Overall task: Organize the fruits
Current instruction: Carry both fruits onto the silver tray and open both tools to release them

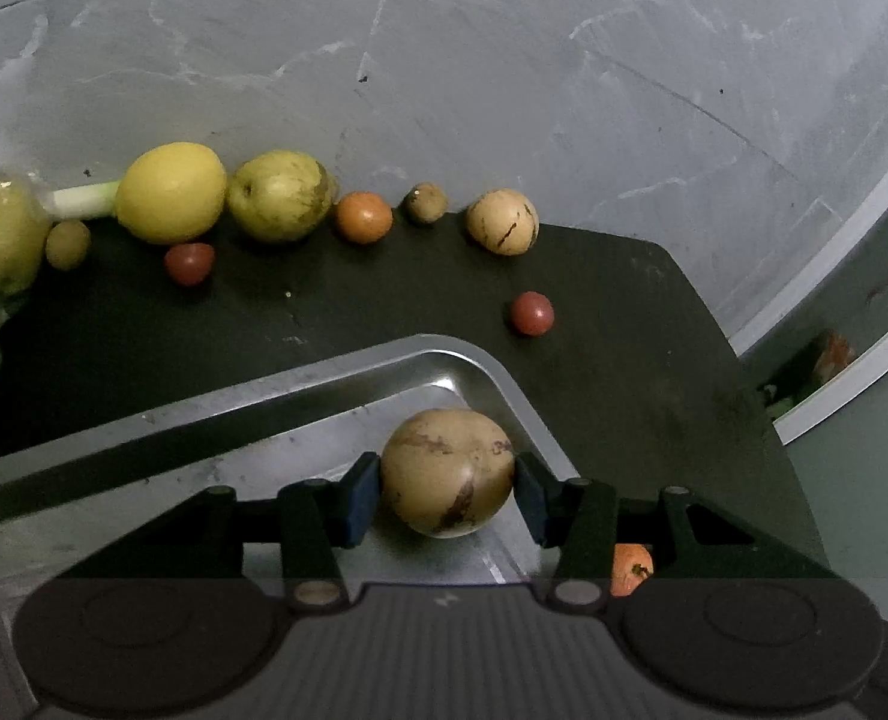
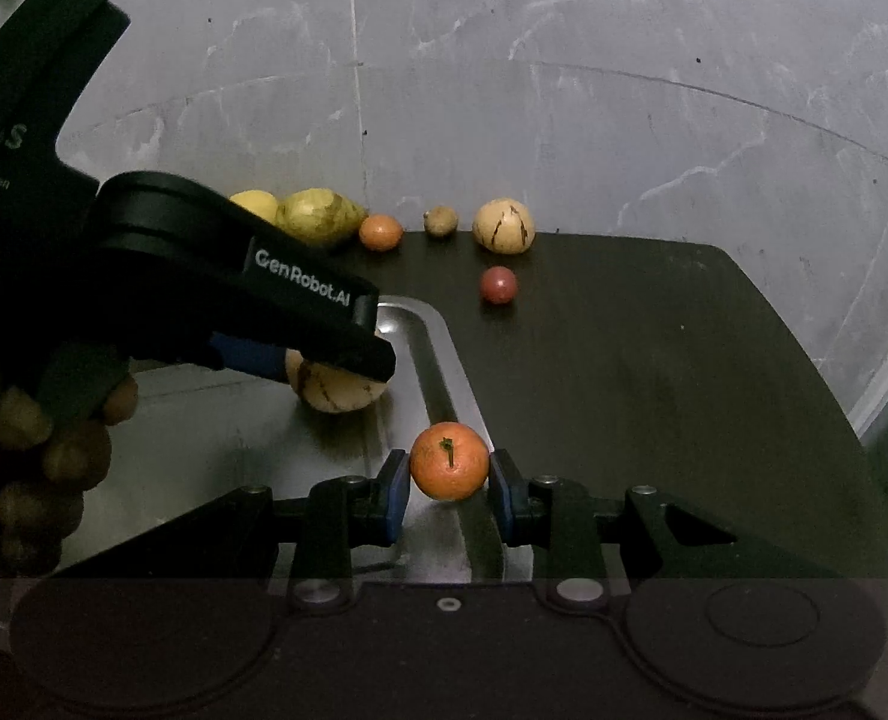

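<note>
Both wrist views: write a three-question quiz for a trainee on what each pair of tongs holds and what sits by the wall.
1. True or false: the left tongs are shut on the tan streaked fruit over the metal tray.
2. What do the right tongs hold? A) a lemon B) the orange C) a red fruit
3. Fill in: in the row by the wall, the lemon lies on the black ____.

Key: 1 true; 2 B; 3 table.
</note>
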Available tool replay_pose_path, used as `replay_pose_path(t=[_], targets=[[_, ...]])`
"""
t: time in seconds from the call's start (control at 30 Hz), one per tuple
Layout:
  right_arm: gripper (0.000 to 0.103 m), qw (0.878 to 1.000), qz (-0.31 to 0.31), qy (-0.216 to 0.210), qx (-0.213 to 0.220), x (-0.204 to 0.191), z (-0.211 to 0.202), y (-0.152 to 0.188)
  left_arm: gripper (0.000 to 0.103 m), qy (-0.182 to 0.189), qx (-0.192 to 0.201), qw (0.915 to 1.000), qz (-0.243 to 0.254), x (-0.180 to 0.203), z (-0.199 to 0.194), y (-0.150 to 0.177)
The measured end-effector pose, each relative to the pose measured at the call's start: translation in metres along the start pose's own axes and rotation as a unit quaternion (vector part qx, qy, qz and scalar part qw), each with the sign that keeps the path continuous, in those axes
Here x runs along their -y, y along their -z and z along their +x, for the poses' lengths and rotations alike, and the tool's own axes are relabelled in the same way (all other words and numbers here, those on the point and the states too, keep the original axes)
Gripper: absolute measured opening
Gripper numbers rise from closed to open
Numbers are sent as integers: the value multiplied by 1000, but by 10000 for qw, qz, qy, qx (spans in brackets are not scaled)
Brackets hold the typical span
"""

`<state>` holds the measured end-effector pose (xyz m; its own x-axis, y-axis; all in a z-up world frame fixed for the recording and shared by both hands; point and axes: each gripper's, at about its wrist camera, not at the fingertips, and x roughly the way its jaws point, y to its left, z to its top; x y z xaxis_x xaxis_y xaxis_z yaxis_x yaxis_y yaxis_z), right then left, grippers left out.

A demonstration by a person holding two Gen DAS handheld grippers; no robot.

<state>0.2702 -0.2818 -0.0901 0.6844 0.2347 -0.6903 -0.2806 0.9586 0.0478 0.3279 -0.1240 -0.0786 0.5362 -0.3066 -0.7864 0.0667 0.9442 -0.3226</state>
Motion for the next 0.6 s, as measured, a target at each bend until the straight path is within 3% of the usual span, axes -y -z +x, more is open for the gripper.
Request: replay_pose_path(t=[0.6], targets=[[31, 9996, -291, -1, -30, -11, 0, 5, 53, -35, 5, 10000, 15, 0, 3, 3]])
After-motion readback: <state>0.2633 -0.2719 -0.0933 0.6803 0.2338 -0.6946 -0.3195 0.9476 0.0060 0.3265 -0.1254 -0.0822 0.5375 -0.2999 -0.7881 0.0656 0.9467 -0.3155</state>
